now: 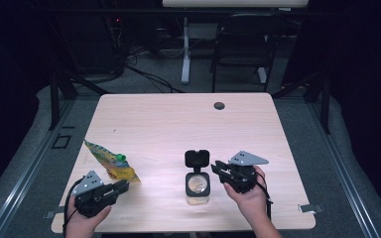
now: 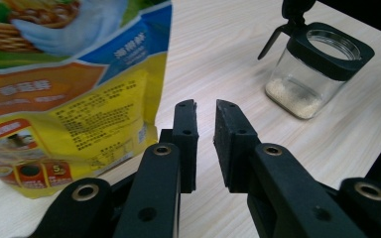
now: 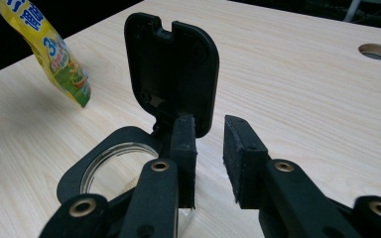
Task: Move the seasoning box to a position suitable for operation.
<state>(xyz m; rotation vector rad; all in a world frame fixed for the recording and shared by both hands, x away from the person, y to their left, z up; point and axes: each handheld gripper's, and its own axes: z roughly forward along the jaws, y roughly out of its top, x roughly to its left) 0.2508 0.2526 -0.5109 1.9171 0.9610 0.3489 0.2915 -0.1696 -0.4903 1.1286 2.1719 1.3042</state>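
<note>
A yellow and green snack pouch (image 1: pixel 110 163) with a green cap sits on the left of the wooden table (image 1: pixel 178 124). My left gripper (image 1: pixel 123 187) is just in front of it. In the left gripper view the pouch (image 2: pixel 69 89) is left of the jaws, and the left gripper (image 2: pixel 206 104) stands narrowly open with nothing between its pads. A small glass jar (image 1: pixel 197 184) with a black collar has its hinged lid (image 1: pixel 197 158) flipped up; pale grains (image 2: pixel 292 91) lie in its bottom. My right gripper (image 1: pixel 218 169) is beside the jar's right, open (image 3: pixel 209 119) and holding nothing, just behind the lid (image 3: pixel 171 64).
A round cable hole (image 1: pixel 220 105) lies near the table's far edge. A black chair (image 1: pixel 243 44) and a desk leg stand on the floor beyond the table. Bare wood stretches across the table's far half.
</note>
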